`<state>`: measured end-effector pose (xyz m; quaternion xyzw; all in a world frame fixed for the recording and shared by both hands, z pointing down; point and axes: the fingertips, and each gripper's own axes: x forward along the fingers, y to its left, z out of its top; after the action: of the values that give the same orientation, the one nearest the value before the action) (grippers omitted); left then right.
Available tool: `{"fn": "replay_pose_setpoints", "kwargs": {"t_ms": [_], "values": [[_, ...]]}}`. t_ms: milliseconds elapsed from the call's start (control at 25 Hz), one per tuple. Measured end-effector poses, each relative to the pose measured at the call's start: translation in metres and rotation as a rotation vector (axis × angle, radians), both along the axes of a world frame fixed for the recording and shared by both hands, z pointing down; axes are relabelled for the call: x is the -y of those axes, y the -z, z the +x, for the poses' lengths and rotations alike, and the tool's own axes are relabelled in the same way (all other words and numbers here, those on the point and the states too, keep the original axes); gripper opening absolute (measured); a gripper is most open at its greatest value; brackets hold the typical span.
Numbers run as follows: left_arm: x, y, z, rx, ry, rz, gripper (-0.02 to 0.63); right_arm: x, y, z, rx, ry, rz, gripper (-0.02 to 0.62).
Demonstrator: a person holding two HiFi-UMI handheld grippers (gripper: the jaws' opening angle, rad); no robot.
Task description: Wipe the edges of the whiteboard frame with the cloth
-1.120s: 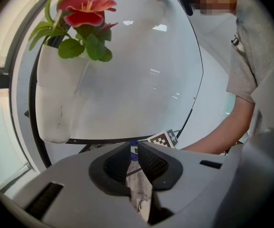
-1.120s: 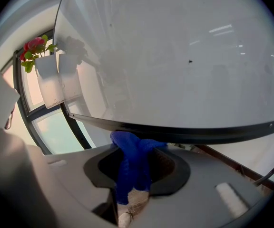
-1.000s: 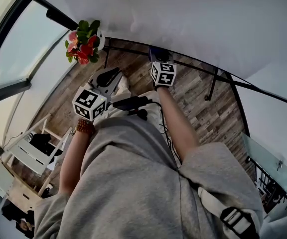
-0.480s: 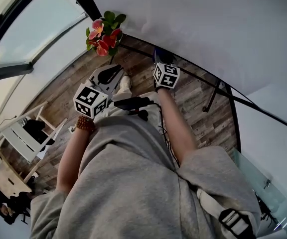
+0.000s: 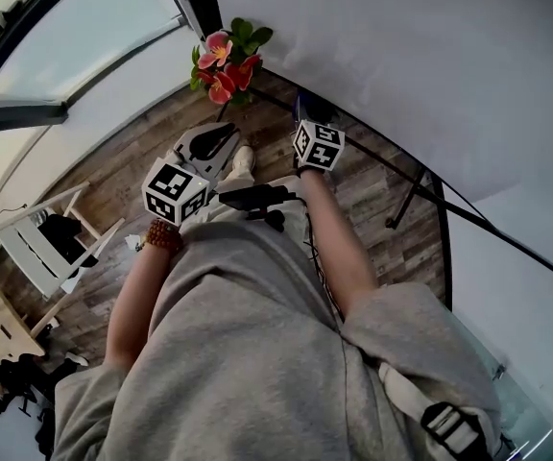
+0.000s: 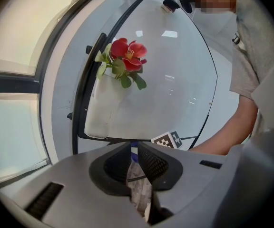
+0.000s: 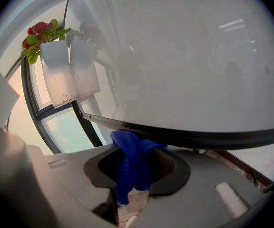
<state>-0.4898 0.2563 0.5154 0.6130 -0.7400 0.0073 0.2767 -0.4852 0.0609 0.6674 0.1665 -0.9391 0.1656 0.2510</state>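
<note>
Now one cloth (blue) clenched in right claw; left claw closed, empty.

No words, numbers or brand names can be read anywhere. The only printed signs are black-and-white square markers on the left cube and the right cube, which spell nothing.

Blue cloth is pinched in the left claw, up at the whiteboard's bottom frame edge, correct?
Wrong claw. The blue cloth is pinched in the right claw, not the left, up at the whiteboard's bottom frame edge. The right gripper view shows it. The left claw is shut with no cloth in it.
</note>
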Motion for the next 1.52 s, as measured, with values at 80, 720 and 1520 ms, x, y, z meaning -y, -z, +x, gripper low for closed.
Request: {"fn": "replay_pose_setpoints", "kwargs": {"t_ms": [80, 720, 1520], "values": [[-0.004, 0.0, -0.005, 0.0, 0.019, 0.0, 0.049, -0.005, 0.0, -0.007, 0.001, 0.014, -0.002, 0.143], [-0.031, 0.004, -0.028, -0.012, 0.131, 0.005, 0.048, -0.039, 0.006, -0.056, 0.032, 0.017, -0.084, 0.143], [-0.074, 0.002, -0.032, -0.011, 0.233, -0.002, 0.049, -0.074, 0.012, -0.099, 0.082, 0.023, -0.155, 0.141]]}}
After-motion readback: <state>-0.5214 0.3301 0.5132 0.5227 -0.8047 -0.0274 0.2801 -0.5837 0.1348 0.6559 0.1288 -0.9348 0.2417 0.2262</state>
